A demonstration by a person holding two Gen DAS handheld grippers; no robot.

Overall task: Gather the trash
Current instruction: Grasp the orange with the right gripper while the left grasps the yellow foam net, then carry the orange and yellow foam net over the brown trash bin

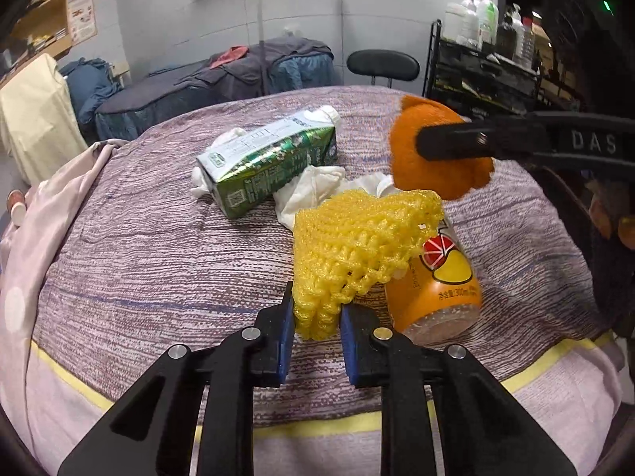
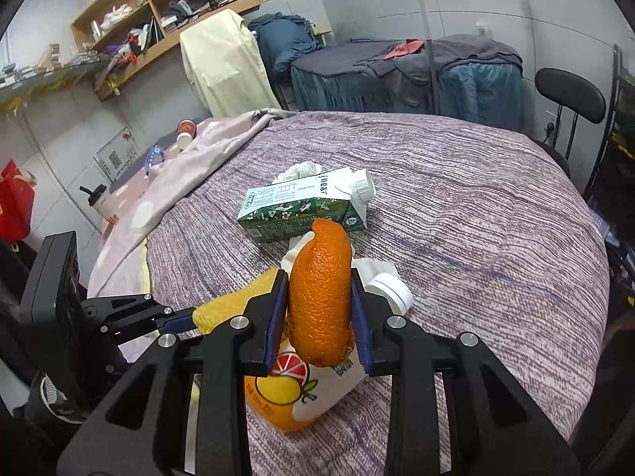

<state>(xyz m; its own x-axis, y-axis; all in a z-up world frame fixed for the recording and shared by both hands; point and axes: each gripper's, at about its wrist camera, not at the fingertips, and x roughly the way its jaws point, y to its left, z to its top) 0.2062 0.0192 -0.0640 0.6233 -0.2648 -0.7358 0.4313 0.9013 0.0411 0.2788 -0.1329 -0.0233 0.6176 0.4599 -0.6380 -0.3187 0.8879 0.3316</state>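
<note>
Trash collection on a bed, pickup step, both tools loaded. Left gripper [image 1: 316, 331]: blue pads pinching the near corner of the yellow foam net [image 1: 359, 248], the rest of the net draped over the orange drink bottle [image 1: 440, 285] lying on the striped purple bedspread [image 1: 158, 261]. Right gripper [image 2: 319, 313]: jaws clamped on the orange peel [image 2: 321, 297], held clear of the bedspread above the bottle and the white bottle cap [image 2: 391, 287]; in the left wrist view, the same peel seen beyond the net, with one black finger across it. Remaining on the cover: green-and-white milk carton [image 1: 266, 160] on its side, crumpled white tissue [image 1: 313, 190] beside and partly under it.

No bin or bag identifiable in either view. Judged step: two pieces grasped, none yet deposited. Next move, by judgement: lift of the net free of the bottle without rolling it, then carriage of net and peel to a receptacle, pinch kept firm on the springy foam; afterwards return for bottle, cap, carton and tissue.
</note>
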